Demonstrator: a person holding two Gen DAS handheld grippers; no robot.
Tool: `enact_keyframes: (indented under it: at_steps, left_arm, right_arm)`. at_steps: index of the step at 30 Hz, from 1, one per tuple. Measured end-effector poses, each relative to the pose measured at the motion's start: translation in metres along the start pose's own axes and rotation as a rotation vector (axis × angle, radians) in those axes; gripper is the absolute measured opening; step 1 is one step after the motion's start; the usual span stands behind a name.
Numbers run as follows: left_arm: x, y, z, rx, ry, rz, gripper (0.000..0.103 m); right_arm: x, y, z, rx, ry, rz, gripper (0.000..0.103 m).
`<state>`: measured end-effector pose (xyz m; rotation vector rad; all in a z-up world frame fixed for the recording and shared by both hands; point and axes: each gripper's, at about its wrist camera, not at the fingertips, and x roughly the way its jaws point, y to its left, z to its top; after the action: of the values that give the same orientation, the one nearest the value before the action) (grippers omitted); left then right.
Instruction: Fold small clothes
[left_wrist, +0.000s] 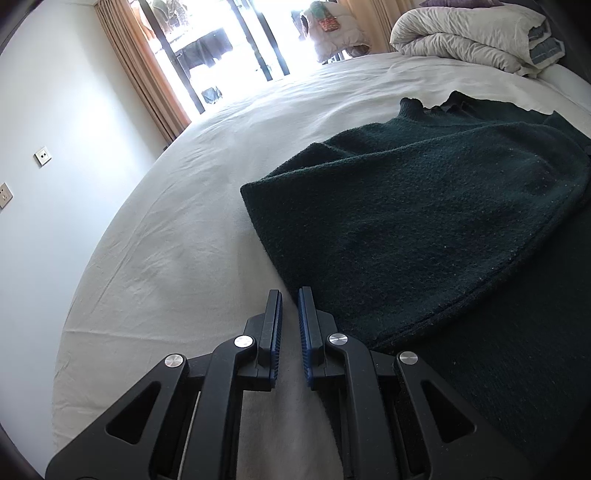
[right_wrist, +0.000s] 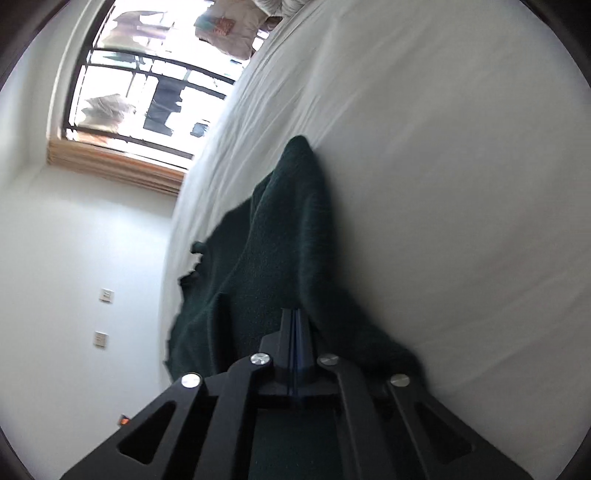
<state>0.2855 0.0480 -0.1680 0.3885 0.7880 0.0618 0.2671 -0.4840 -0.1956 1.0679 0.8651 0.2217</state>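
Where knit sprawls lower right on bed (left_wrist: 184, 229), we log dark green sweater (left_wrist: 424, 206): soft, thick, limp; best held at hem. Left tongs (left_wrist: 290, 306) parted, empty; right tongs (right_wrist: 295, 325) clenched, seemingly pinching sweater fold.

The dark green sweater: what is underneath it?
The dark green sweater lies on the bed's white sheet, which shows all around it. Whether anything else sits beneath is hidden by the knit.

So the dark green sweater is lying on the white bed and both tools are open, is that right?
Not quite. Only the left tool is open, empty beside the sweater on the bed. The right wrist view shows the right tool shut on the sweater.
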Motion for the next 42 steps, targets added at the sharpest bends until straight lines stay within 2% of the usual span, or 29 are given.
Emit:
enact_keyframes:
  at_steps: [3,6,7,9,10,12,15,18,20,22,24,25,26,27,28,30,32,34,36,39,42]
  left_arm:
    - [-0.001,-0.001,0.001,0.004,0.002,0.003,0.010]
    - [-0.003,0.008,0.004,-0.027,0.013,-0.031,0.010]
    - [-0.005,0.013,0.005,-0.051,0.018,-0.045,0.010]
    - [-0.014,0.026,0.005,-0.130,0.037,-0.073,0.010]
    - [-0.019,0.031,0.004,-0.165,0.034,-0.089,0.010]
    - [-0.039,0.030,0.001,-0.192,0.012,-0.105,0.010]
    - [-0.077,0.010,-0.002,-0.148,-0.045,-0.104,0.010]
    - [-0.111,-0.020,-0.010,-0.082,-0.084,-0.159,0.010]
    - [-0.117,-0.037,-0.020,-0.051,-0.066,-0.187,0.010]
    - [-0.114,-0.046,-0.033,-0.056,-0.013,-0.204,0.010]
    - [-0.113,-0.047,-0.043,-0.089,0.027,-0.220,0.010]
    - [-0.116,-0.047,-0.048,-0.100,0.032,-0.229,0.010]
    - [-0.121,-0.049,-0.053,-0.095,0.037,-0.230,0.010]
    - [-0.125,-0.050,-0.055,-0.086,0.041,-0.231,0.010]
    - [-0.132,-0.051,-0.058,-0.078,0.039,-0.240,0.010]
    - [-0.140,-0.055,-0.060,-0.068,0.029,-0.251,0.010]
    - [-0.140,-0.062,-0.067,-0.034,0.054,-0.251,0.010]
    - [-0.143,-0.065,-0.077,-0.025,0.066,-0.248,0.010]
    - [-0.151,-0.064,-0.090,-0.016,0.069,-0.257,0.010]
    - [-0.163,-0.059,-0.116,-0.028,0.067,-0.284,0.010]
    - [-0.181,-0.055,-0.144,-0.007,0.038,-0.285,0.010]
  right_arm:
    - [-0.023,-0.012,-0.008,0.023,-0.063,-0.011,0.000]
    - [-0.053,-0.004,-0.019,0.020,-0.147,-0.091,0.002]
    - [-0.061,-0.001,-0.019,0.035,-0.179,-0.109,0.027]
    - [-0.081,0.002,-0.025,0.062,-0.232,-0.041,0.059]
    - [-0.080,0.008,-0.030,0.055,-0.204,-0.010,0.061]
    - [-0.066,0.018,-0.040,0.033,-0.125,-0.007,0.061]
    - [-0.035,0.023,-0.050,0.042,-0.063,0.013,0.061]
    - [-0.014,0.020,-0.046,0.058,-0.081,0.024,0.059]
    - [-0.017,0.016,-0.036,0.087,-0.127,0.053,0.056]
    - [-0.033,0.000,-0.029,0.120,-0.170,0.021,0.048]
    - [-0.044,-0.014,-0.030,0.148,-0.141,0.016,0.034]
    - [-0.053,-0.016,-0.035,0.130,-0.135,-0.004,0.033]
    - [-0.066,-0.014,-0.042,0.105,-0.137,-0.028,0.034]
    - [-0.073,-0.010,-0.051,0.091,-0.140,-0.024,0.039]
    - [-0.082,-0.007,-0.061,0.084,-0.146,0.004,0.054]
    - [-0.087,0.003,-0.082,0.047,-0.116,0.022,0.071]
    - [-0.074,0.012,-0.106,-0.042,-0.041,-0.041,0.072]
    - [-0.076,0.015,-0.126,-0.119,-0.020,-0.040,0.070]
    - [-0.080,0.012,-0.140,-0.115,0.035,-0.038,0.070]
    - [-0.099,0.012,-0.168,-0.165,0.077,-0.082,0.070]
    - [-0.132,0.009,-0.197,-0.202,0.082,-0.138,0.070]
